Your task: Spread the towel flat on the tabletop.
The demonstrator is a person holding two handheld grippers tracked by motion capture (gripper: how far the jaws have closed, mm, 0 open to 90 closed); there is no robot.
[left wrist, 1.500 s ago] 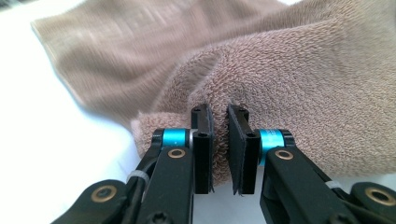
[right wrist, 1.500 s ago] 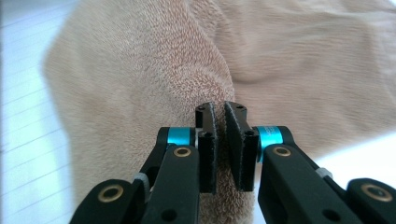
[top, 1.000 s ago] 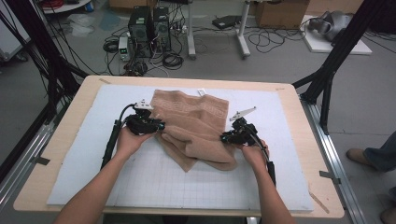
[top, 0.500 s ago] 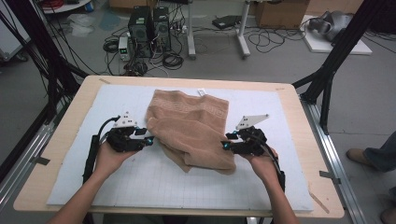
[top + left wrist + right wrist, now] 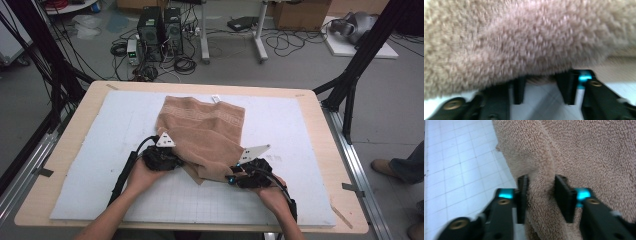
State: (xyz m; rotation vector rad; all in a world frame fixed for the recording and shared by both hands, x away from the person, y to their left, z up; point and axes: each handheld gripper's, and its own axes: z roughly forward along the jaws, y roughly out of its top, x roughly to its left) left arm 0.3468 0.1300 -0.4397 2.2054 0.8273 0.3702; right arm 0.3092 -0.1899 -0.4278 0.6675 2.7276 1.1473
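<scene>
I had the wooden table (image 5: 75, 150) with its white gridded mat (image 5: 110, 130) unchanged from the earlier frames; the brown towel (image 5: 205, 130) lay folded mid-mat, far edge with the woven band and a small white tag (image 5: 216, 99) toward the back, near edge bunched up between the two hands. Compared with half a second before, the towel had been pulled toward the person and sat longer front to back, with a corner flap poking out at the near edge. Left hand (image 5: 142, 175) had come in from the left and down, so the left gripper (image 5: 172, 159) was now tucked against the towel's left near edge instead of standing off it. Right hand (image 5: 270, 192) had shifted toward the near side, with the right gripper (image 5: 234, 176) at the towel's near right corner. Both sets of jaws had just been closing. In the right gripper view a thick fold of towel (image 5: 541, 195) ran between the pads (image 5: 522, 197) and they pinched it. In the left gripper view the towel (image 5: 524, 40) bulged over the jaw tips; a bit of pile sat in the gap, but I couldn't tell whether the pads (image 5: 519, 90) actually pressed on it.
</scene>
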